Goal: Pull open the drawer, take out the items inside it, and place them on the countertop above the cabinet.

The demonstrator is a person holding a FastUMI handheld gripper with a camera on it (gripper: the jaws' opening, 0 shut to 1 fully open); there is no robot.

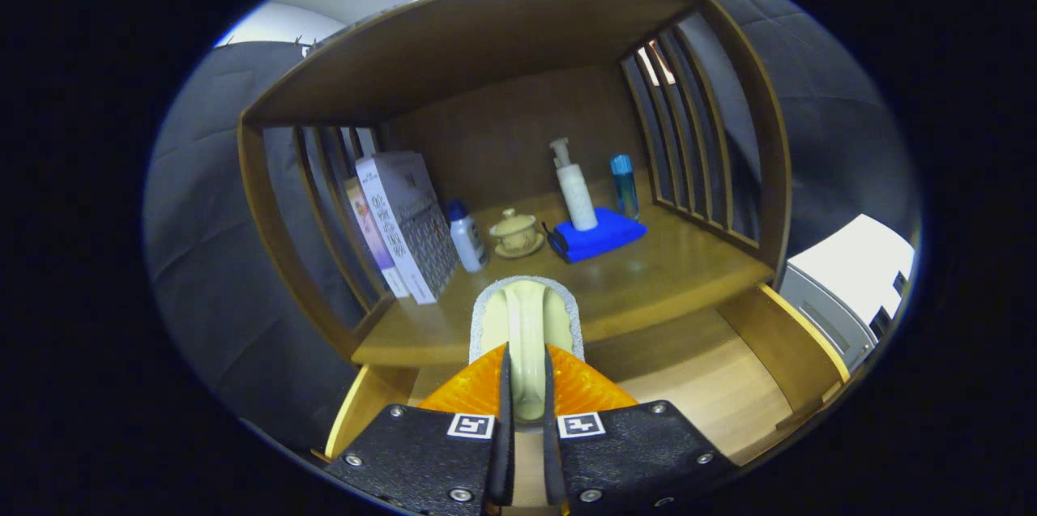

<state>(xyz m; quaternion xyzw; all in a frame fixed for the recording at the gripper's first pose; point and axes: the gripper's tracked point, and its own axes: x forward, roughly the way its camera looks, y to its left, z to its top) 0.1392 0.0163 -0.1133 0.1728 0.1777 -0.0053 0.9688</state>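
Gripper (527, 386): lower centre, fingers pinching the raised handle of a pale scrub brush (527, 321), its near end hidden between them. Drawer (729, 386): open below, lower right, front cut off. Countertop (672, 273): centre, carrying books (401, 224), bottles, lidded cup (515, 232), blue cloth (601, 234).

Brown wood cabinet, pale drawer, bright blue accents

The gripper (525, 394) pinches a cream-handled brush (525, 321) with a speckled grey edge. On the brown countertop (672, 273): a blue cloth (601, 236), white pump bottle (573, 188), translucent blue bottle (625, 185), cream cup (515, 233), and white box (407, 224), seemingly with a fine grey pattern.
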